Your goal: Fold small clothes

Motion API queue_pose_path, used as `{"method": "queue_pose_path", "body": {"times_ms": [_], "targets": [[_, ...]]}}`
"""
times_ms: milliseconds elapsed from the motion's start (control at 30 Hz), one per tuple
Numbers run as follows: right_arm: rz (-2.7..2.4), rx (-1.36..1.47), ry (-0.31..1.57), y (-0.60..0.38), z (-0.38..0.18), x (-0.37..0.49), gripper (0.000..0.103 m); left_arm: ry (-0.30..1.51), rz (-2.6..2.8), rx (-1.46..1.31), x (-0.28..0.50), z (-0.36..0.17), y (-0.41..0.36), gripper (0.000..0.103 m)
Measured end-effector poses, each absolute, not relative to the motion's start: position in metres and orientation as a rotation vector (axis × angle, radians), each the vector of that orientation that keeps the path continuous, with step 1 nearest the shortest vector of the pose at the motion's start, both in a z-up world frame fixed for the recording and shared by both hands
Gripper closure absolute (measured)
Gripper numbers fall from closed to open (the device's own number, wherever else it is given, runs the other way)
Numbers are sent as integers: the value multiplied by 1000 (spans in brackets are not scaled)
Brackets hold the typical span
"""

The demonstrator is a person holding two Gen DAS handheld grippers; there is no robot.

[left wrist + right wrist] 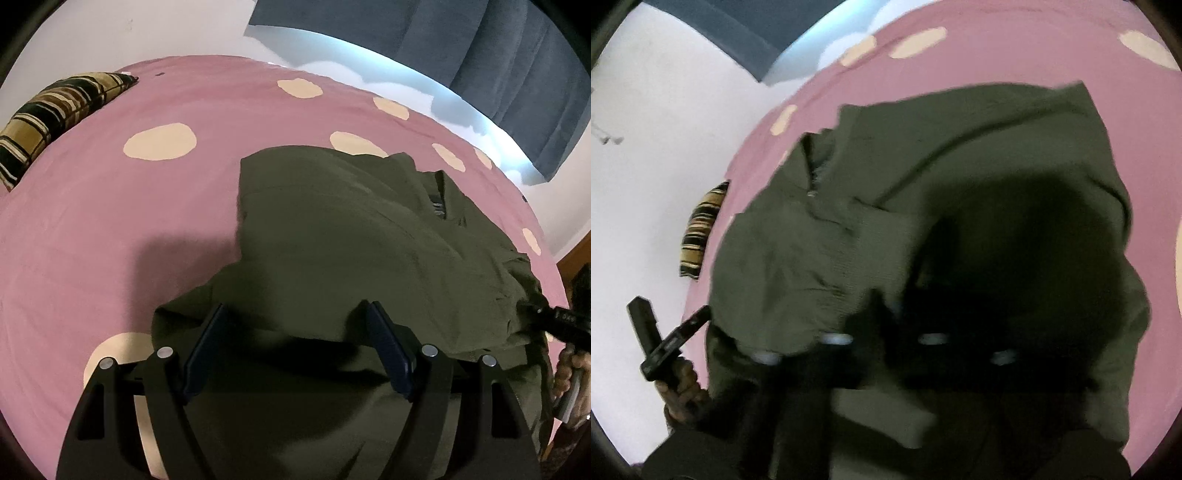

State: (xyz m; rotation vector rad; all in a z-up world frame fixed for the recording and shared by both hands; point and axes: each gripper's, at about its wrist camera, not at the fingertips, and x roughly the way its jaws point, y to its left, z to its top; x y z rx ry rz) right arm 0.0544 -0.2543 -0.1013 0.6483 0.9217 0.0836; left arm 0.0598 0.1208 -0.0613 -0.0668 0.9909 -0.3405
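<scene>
An olive green garment [351,240] lies crumpled on the pink bedsheet [92,229]. My left gripper [297,312] stands open low over the garment's near edge, with loose cloth lying between and under its blue-padded fingers [207,343]. The right wrist view shows that gripper [670,317] at the garment's left edge, held by a hand [681,387]. My right gripper [532,308] sits at the garment's right edge, where the cloth bunches at its tip. In its own blurred, shadowed view the right gripper [882,306] is a dark shape shut under a fold of the garment [960,166].
The sheet has cream spots [160,142]. A plaid pillow [55,118] lies at the bed's far left corner. Blue curtains [480,55] and a white wall [665,147] stand beyond the bed. A wooden edge [576,254] shows at the right.
</scene>
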Motion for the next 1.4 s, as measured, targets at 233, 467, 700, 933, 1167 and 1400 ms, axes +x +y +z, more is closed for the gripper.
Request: {"method": "queue_pose_path", "body": {"times_ms": [233,467,700,933,1167,1400], "targets": [[-49,526,845,-265,-84,35,100,1012,-349,-63,62,-69,120,27],[-63,570,891,-273,-115,42,100,1017,-343,-14,61,-74,113,27],[-1,624,845,-279,-101,28,89,974,-442,-48,51,-53,125,27],[-21,664,692,-327,-70,1,57,909,-467,-64,76,-37,150,27],[-48,750,750,-361,-92,-15,56,1034,-541,-38,82,-69,172,27],[80,817,831,-337,-113,-93,53,1081,-718,-80,16,-79,219,27]]}}
